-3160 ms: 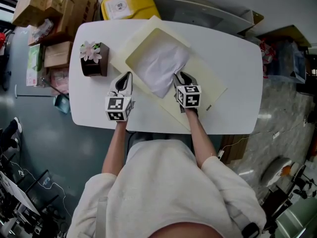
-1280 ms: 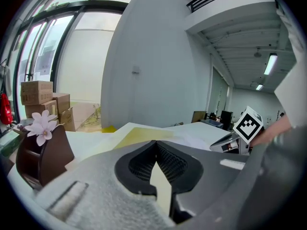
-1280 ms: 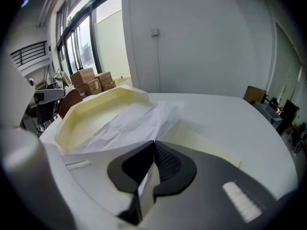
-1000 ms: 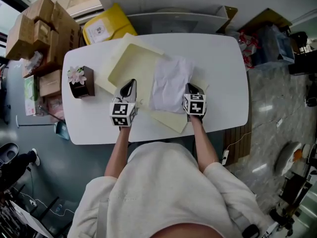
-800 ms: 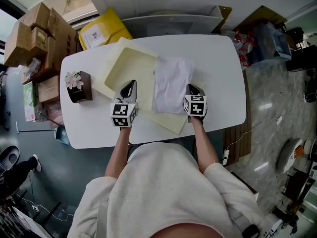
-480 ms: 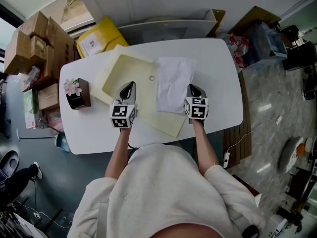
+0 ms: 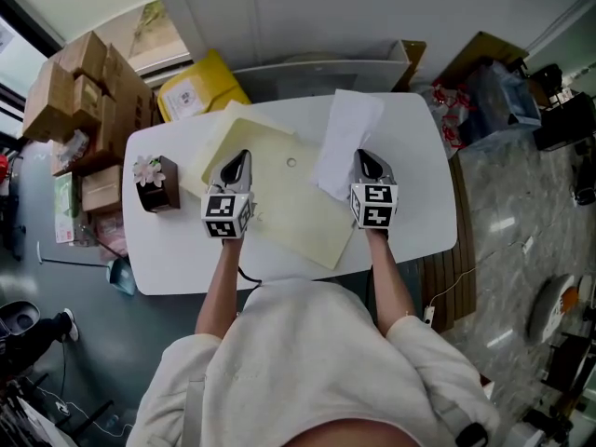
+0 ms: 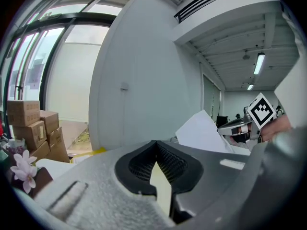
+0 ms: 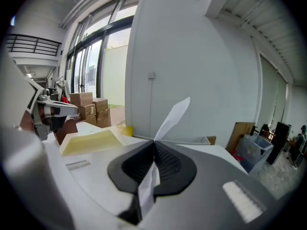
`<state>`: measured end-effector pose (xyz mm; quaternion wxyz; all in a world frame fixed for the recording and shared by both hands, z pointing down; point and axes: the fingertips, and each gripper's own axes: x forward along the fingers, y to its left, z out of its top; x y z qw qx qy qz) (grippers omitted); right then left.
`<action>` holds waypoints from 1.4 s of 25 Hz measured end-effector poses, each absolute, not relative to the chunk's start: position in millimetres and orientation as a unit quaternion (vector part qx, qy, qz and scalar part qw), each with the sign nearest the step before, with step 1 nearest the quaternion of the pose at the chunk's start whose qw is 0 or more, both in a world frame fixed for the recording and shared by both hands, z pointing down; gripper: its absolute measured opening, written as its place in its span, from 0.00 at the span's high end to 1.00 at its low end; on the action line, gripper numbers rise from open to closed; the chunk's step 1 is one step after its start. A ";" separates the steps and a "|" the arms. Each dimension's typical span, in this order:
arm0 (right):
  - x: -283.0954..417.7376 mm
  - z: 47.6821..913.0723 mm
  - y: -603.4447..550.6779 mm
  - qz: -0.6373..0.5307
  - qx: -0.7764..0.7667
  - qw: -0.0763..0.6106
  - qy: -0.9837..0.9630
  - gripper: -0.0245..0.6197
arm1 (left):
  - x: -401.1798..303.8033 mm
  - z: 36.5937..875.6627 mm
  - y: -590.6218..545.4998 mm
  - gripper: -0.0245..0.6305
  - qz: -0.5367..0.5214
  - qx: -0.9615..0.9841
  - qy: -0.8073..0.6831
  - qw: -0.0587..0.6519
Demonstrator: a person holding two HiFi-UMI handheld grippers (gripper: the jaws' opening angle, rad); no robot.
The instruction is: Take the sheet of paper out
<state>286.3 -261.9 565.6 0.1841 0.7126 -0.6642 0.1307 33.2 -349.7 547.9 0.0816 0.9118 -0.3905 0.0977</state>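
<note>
overhead view of a person seated at a white table [image 7: 419, 222], with a hand-held gripper in each hand. the left gripper [image 7: 241, 156] is clamped on one edge of a large cream envelope [image 7: 293, 203]. its own view shows a cream strip pinched between the ribbed pads. that grip seems meant to anchor the envelope so it does not follow the paper.

the right gripper [image 7: 361, 155] is closed tight on the white sheet [image 7: 346, 136]. its own view shows the paper nipped between the pads and fanning upward beyond them. the sheet appears clear of the envelope. it is held in the air just to the envelope's right, over the far right part of the table, and slants away from the person. gripped at one end only, it curves a little but keeps its shape.

the envelope spreads slantwise over the middle of the table. judging by this, the pull-out looks done, and setting the sheet down is probably what remains.

a box with a flower [image 7: 154, 182] stands near the table's left edge, apart from the envelope. cardboard boxes [image 7: 88, 82] are stacked beyond the table's far left corner.
</note>
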 end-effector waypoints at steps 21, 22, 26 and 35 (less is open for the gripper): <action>181.7 458.3 -343.7 0.019 0.645 0.117 -0.755 0.95 | -60.3 481.9 -374.0 0.96 0.061 0.876 -0.476 0.047; 175.7 457.4 -346.0 0.018 0.641 0.116 -0.759 0.95 | -65.5 480.4 -374.1 0.96 0.060 0.874 -0.481 0.047; 156.1 458.6 -351.6 0.016 0.625 0.119 -0.771 0.95 | -84.5 477.5 -372.5 0.96 0.059 0.865 -0.497 0.045; 128.3 469.5 -359.2 0.020 0.601 0.128 -0.789 0.95 | -110.0 480.8 -372.3 0.96 0.060 0.852 -0.517 0.050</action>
